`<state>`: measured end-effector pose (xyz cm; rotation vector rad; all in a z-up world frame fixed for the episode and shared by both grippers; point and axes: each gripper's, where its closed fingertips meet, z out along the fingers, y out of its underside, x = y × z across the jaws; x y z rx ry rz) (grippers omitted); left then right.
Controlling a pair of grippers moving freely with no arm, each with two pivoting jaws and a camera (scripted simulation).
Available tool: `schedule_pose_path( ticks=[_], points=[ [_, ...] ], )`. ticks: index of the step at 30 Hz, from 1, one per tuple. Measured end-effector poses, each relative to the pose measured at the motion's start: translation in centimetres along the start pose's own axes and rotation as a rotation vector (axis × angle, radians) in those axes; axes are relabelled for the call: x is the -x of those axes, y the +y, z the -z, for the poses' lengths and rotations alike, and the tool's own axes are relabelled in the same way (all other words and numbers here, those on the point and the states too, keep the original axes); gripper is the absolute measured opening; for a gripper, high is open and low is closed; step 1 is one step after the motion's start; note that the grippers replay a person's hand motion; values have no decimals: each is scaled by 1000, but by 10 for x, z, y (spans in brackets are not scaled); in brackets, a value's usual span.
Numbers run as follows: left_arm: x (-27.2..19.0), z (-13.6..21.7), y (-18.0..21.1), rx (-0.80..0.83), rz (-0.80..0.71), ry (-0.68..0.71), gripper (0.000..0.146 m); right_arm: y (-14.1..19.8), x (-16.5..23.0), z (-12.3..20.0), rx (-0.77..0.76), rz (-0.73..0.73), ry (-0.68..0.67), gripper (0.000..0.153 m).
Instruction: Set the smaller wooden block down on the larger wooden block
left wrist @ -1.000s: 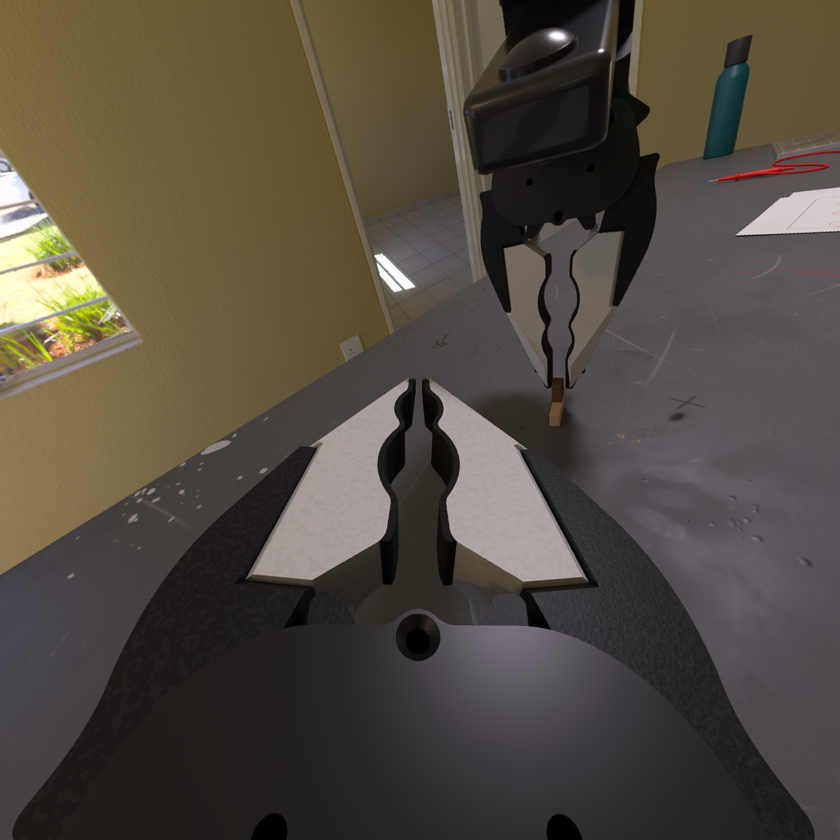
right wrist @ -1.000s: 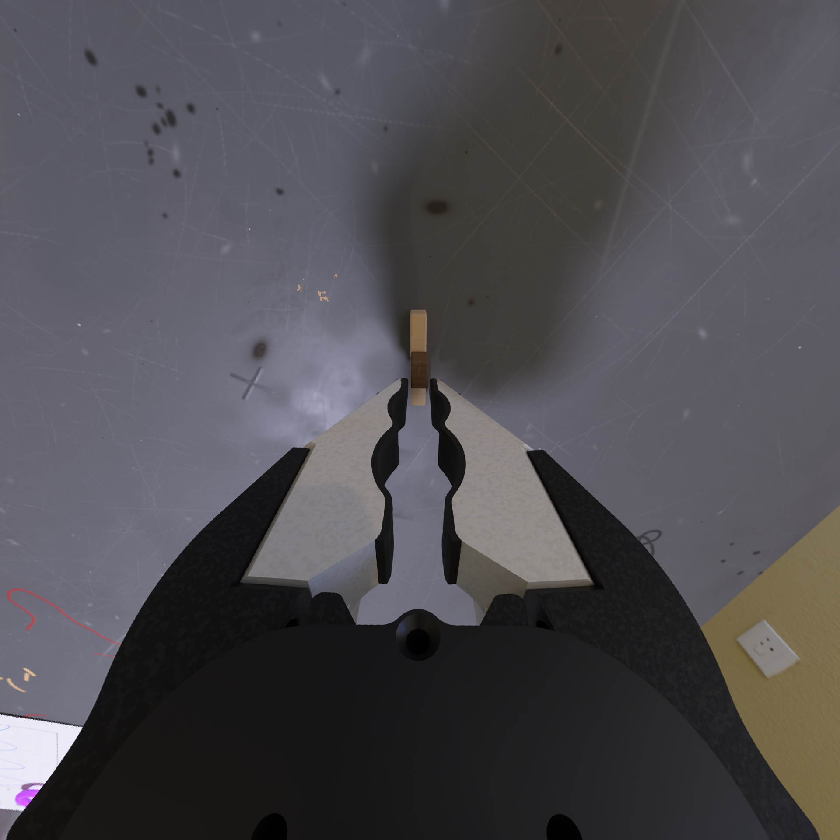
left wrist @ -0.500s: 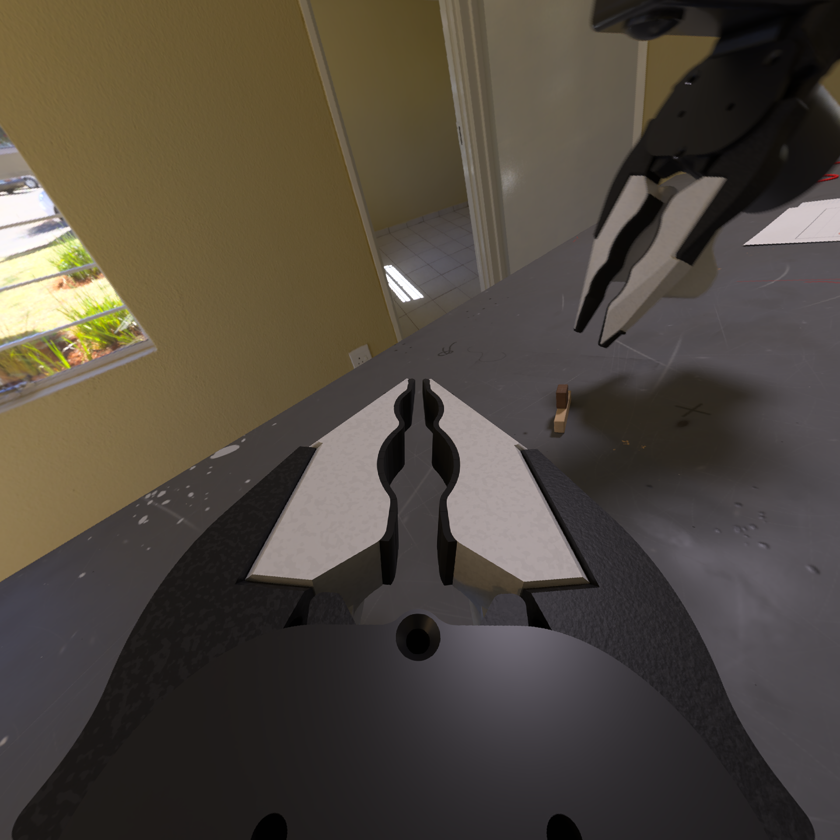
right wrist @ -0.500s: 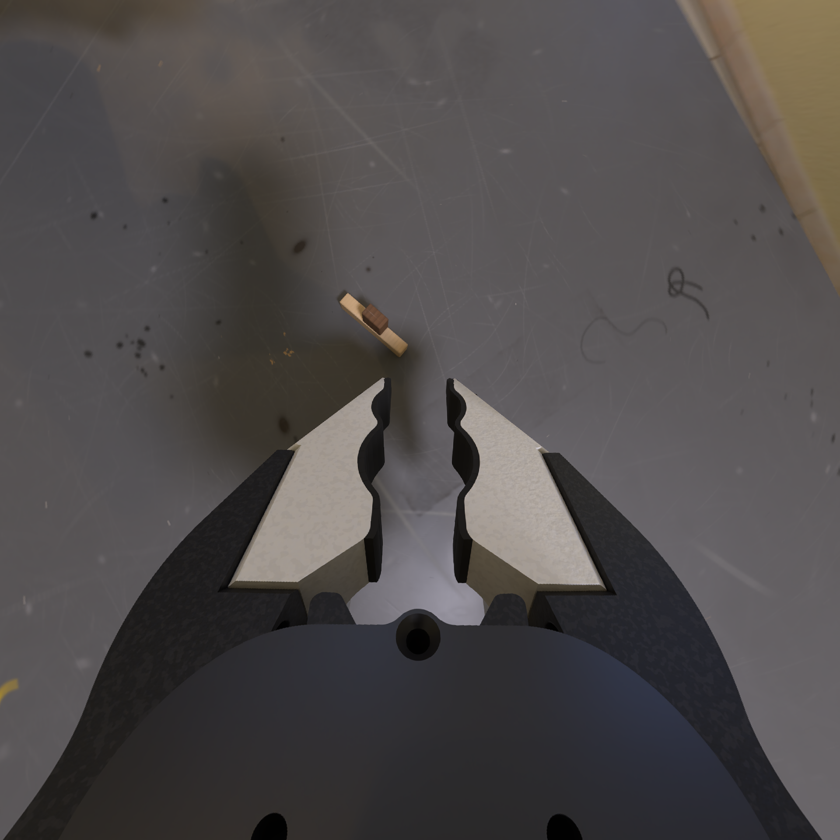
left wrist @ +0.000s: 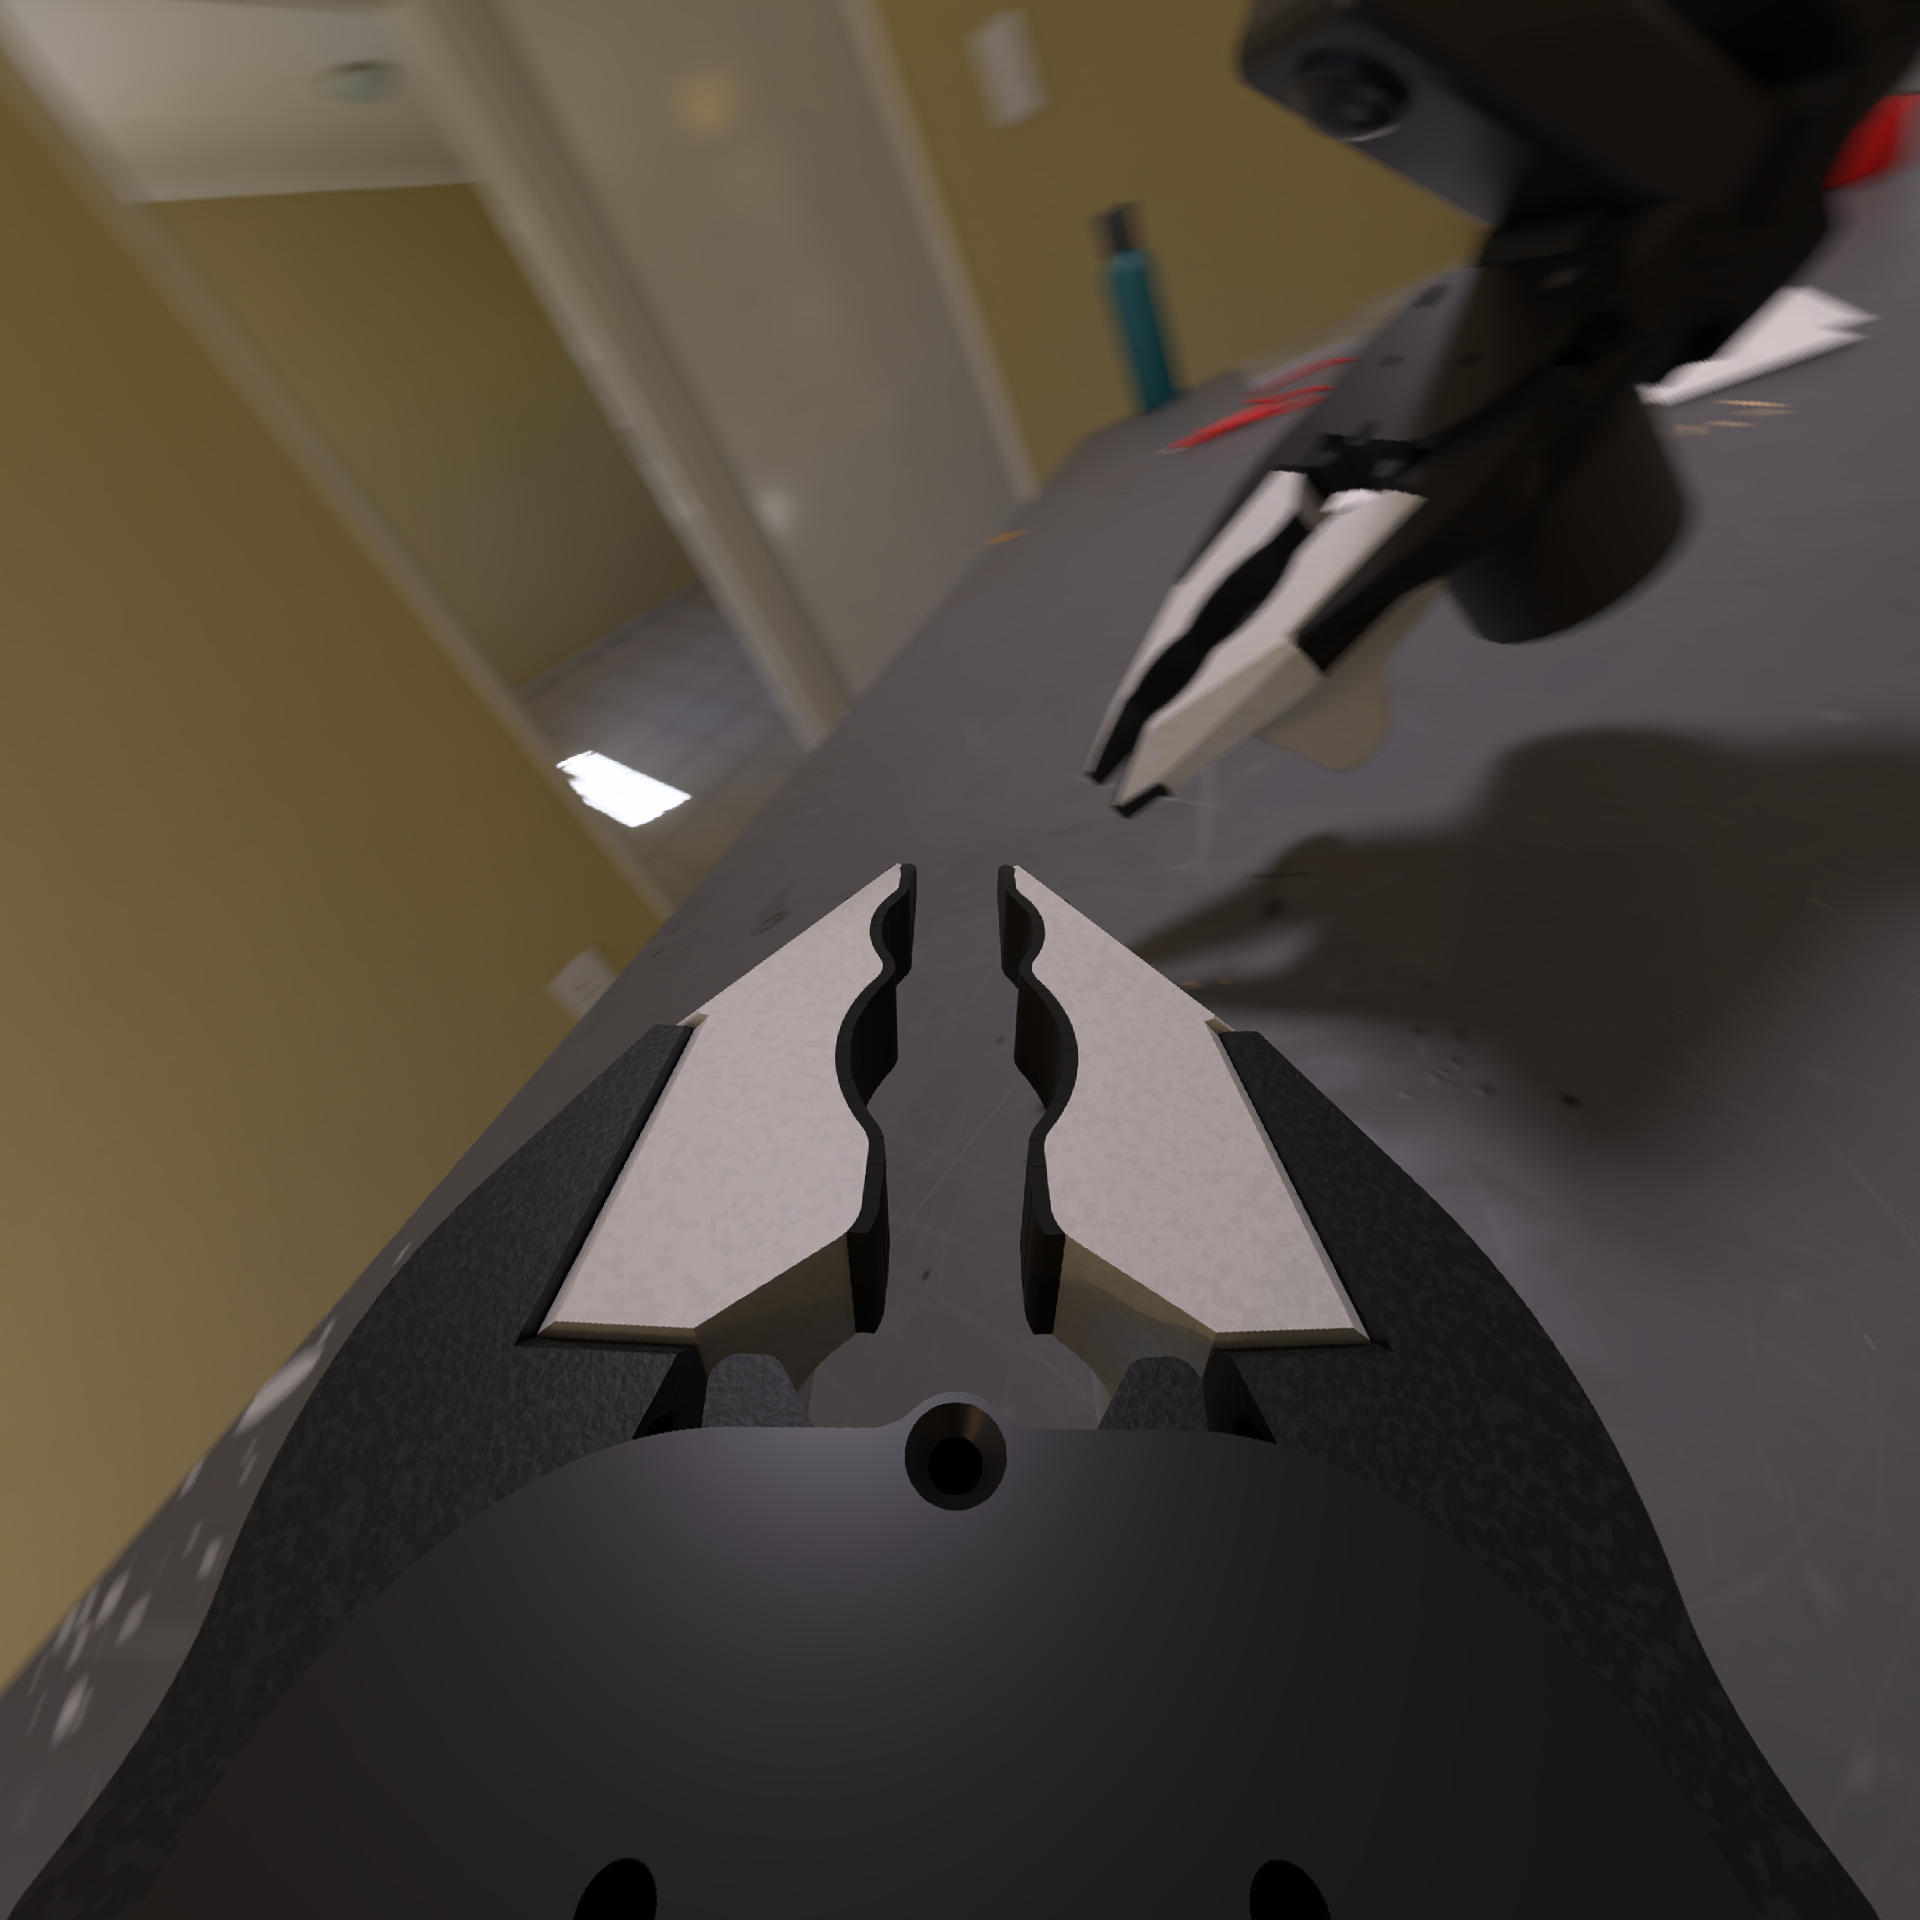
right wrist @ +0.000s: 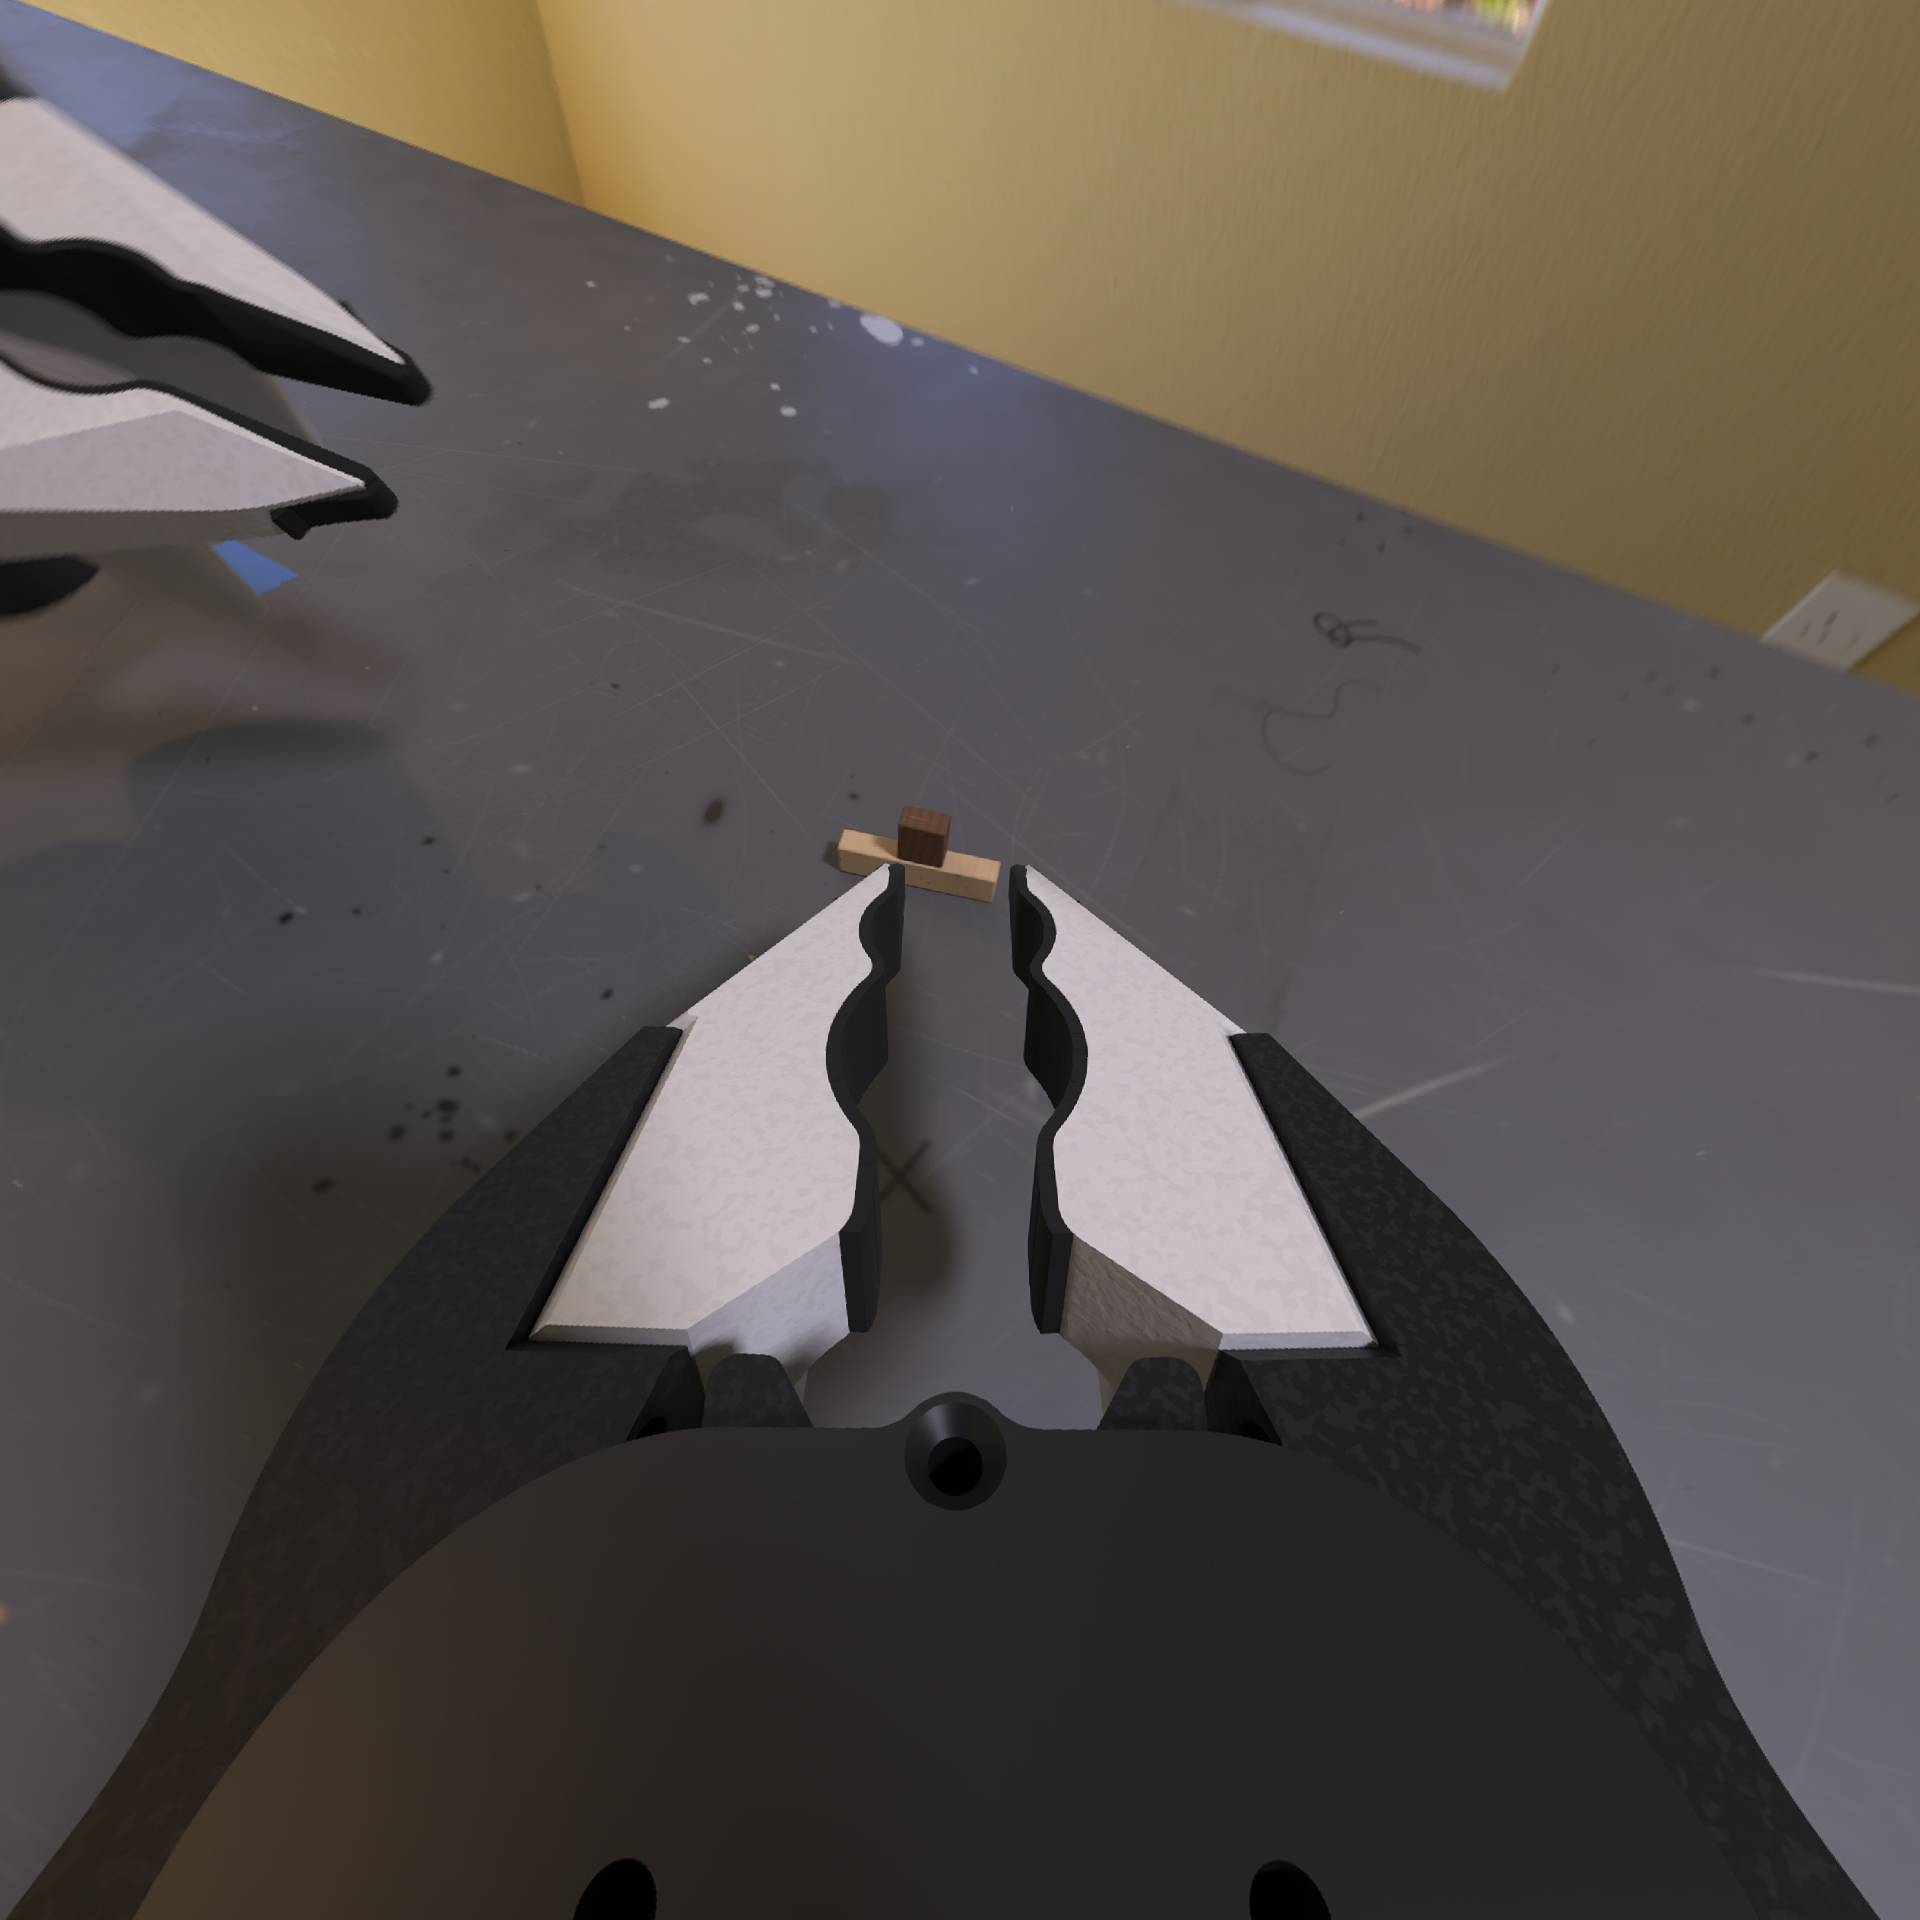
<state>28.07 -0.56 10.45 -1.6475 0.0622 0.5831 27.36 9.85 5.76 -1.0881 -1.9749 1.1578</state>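
Note:
In the right wrist view a small dark brown wooden block [right wrist: 923,834] sits on top of a longer pale wooden block [right wrist: 971,881], which lies flat on the dark grey table [right wrist: 1455,935]. My right gripper [right wrist: 954,878] is open and empty, its tips just short of the pale block and apart from it. My left gripper [left wrist: 954,878] is open and empty above the table. It also shows at the upper left of the right wrist view [right wrist: 400,447]. The right gripper hangs at the upper right of the left wrist view [left wrist: 1117,790]. The blocks do not show in the left wrist view.
A teal bottle [left wrist: 1138,312], a red cable [left wrist: 1278,405] and a white sheet [left wrist: 1766,353] lie at the table's far end. The table's edge runs along a yellow wall with a socket [right wrist: 1834,632]. A doorway opens beyond the edge.
My right gripper opened, left the small block on the larger one, and drew back and up. My left gripper's jaws parted and its view swung and tilted.

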Motion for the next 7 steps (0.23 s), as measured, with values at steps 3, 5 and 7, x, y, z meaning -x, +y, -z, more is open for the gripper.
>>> schedule_pose_path(
  ticks=[3,5,7],
  points=[
    [0,-10,-4,-1,-17,158,17,5,-9,5,-17,31,39,20],
    [14,-17,-6,-25,29,157,20,13,-16,5,19,-28,74,21],
    [24,-22,-6,-46,71,163,24,15,-17,6,19,-83,95,22]
  ],
)
